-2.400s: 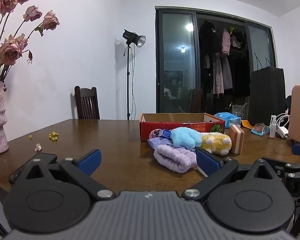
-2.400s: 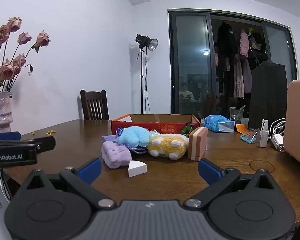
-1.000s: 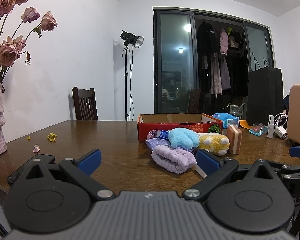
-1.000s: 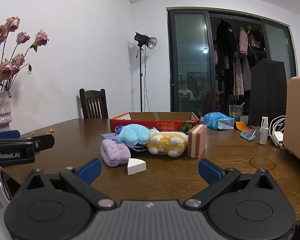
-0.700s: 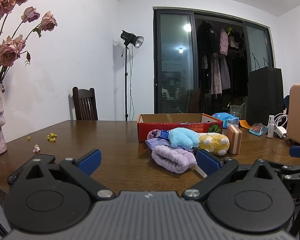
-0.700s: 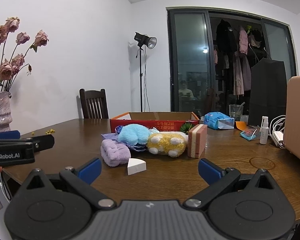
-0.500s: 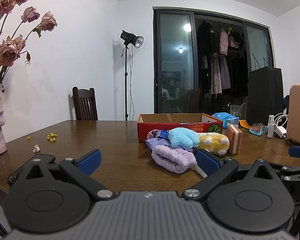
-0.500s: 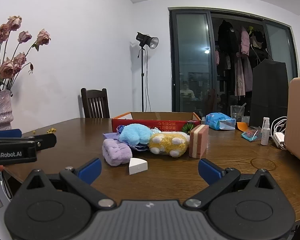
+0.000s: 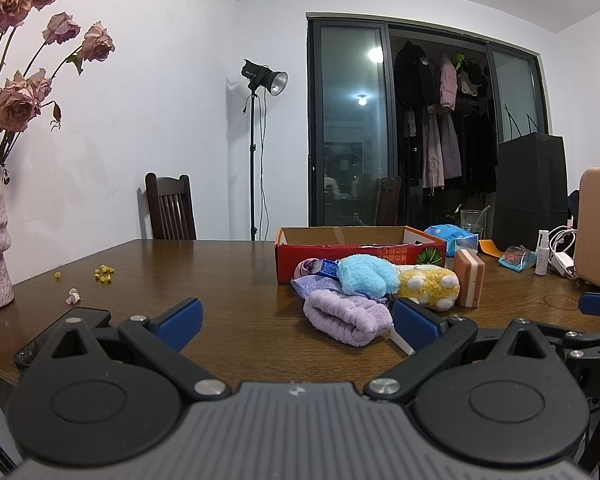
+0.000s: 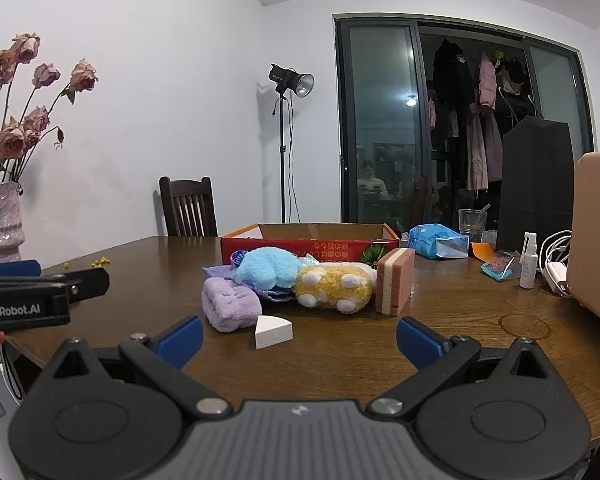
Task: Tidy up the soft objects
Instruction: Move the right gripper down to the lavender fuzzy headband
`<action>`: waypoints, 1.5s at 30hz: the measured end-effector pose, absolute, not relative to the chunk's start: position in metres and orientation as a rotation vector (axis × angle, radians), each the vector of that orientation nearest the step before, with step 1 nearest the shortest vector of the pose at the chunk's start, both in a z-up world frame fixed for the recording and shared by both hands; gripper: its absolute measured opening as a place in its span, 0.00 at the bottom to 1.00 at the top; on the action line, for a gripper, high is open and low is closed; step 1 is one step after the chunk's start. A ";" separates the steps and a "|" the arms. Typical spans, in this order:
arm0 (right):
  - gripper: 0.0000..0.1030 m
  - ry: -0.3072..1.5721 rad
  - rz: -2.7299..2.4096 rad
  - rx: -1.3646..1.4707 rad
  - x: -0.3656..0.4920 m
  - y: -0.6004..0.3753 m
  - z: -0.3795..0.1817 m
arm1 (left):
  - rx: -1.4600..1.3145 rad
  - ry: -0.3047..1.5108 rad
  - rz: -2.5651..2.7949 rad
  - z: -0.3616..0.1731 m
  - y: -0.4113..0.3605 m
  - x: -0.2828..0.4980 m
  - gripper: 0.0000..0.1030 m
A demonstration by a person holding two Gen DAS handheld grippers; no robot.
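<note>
Nothing boxed yet — I see the soft pile (image 10: 288,280) on the desk (image 10: 440,320) before the red box (image 10: 312,240); both tools (image 9: 296,316) (image 10: 298,338) wide, empty.

Two fisheye views sit low at the near edge of the desk (image 9: 228,276), each looking level across it toward the far glass doors (image 10: 384,128). The left view stands left of the right one. Both share the red box (image 9: 360,250), the pile of soft things (image 10: 284,280) and the lamp stand (image 9: 256,152); the right view sits nearer the pile.
</note>
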State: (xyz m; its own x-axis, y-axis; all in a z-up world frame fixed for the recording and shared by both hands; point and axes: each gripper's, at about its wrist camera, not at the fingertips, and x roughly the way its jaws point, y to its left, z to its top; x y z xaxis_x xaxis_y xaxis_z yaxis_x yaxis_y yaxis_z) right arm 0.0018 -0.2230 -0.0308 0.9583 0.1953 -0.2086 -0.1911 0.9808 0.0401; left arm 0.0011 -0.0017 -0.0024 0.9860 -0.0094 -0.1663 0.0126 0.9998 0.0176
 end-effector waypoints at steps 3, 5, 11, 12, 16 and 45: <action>1.00 0.215 0.196 0.020 0.002 -0.223 -0.031 | 0.019 0.167 -0.012 -0.002 -0.002 0.001 1.00; 1.00 0.214 0.197 0.019 0.002 -0.223 -0.031 | 0.019 0.166 -0.012 -0.002 -0.002 0.001 1.00; 1.00 0.214 0.202 0.013 0.001 -0.223 -0.031 | 0.019 0.167 -0.011 -0.002 -0.001 0.001 1.00; 1.00 0.214 0.201 0.013 0.001 -0.223 -0.031 | 0.018 0.168 -0.011 -0.002 -0.001 0.001 1.00; 1.00 0.215 0.201 0.013 0.001 -0.223 -0.031 | 0.019 0.167 -0.012 -0.002 -0.002 0.001 1.00; 0.98 0.373 0.279 -0.067 0.095 -0.198 -0.055 | 0.007 0.337 0.003 -0.017 0.033 0.123 1.00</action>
State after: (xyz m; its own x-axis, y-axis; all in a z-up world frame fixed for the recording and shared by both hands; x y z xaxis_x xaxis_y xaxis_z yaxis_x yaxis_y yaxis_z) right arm 0.0950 -0.1978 -0.0554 0.8935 0.2566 -0.3685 -0.2812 0.9595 -0.0136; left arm 0.1235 0.0327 -0.0165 0.9438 0.0040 -0.3306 -0.0018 1.0000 0.0070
